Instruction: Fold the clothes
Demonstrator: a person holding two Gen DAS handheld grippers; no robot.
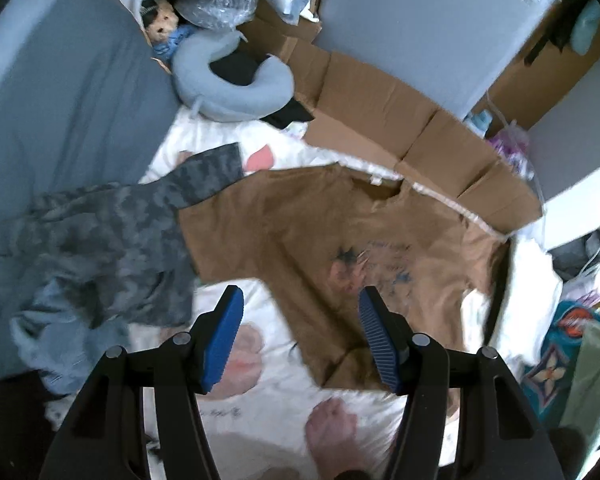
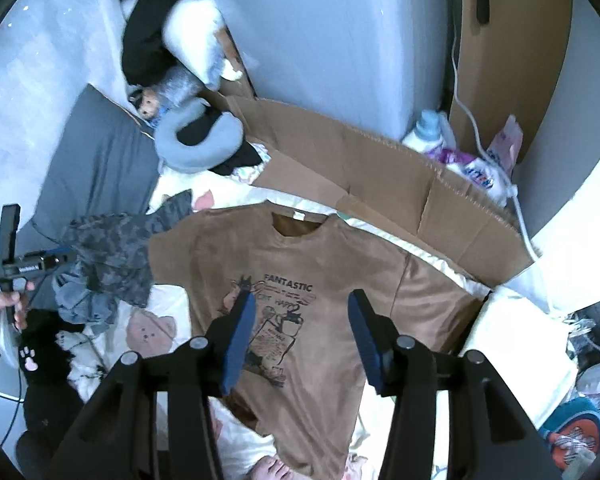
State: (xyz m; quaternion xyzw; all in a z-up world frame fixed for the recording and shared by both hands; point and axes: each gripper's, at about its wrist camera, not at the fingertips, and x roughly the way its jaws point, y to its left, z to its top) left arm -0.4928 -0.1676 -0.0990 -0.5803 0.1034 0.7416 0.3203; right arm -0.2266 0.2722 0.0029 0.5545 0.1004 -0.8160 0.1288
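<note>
A brown T-shirt with a dark "FANTASTIC" print lies spread flat, front up, on a white bedcover with pink bear figures. In the left wrist view the same brown T-shirt lies at an angle, its collar toward the cardboard. My left gripper hovers open over the shirt's lower left edge and holds nothing. My right gripper hangs open above the shirt's printed middle, nothing between its blue pads. A hand holds the left gripper's handle at the far left of the right wrist view.
A grey camouflage garment lies crumpled left of the shirt, overlapping its sleeve. Flattened cardboard borders the far side. A blue neck pillow, a doll and a grey pillow sit at the back left. Bottles and bags crowd the right.
</note>
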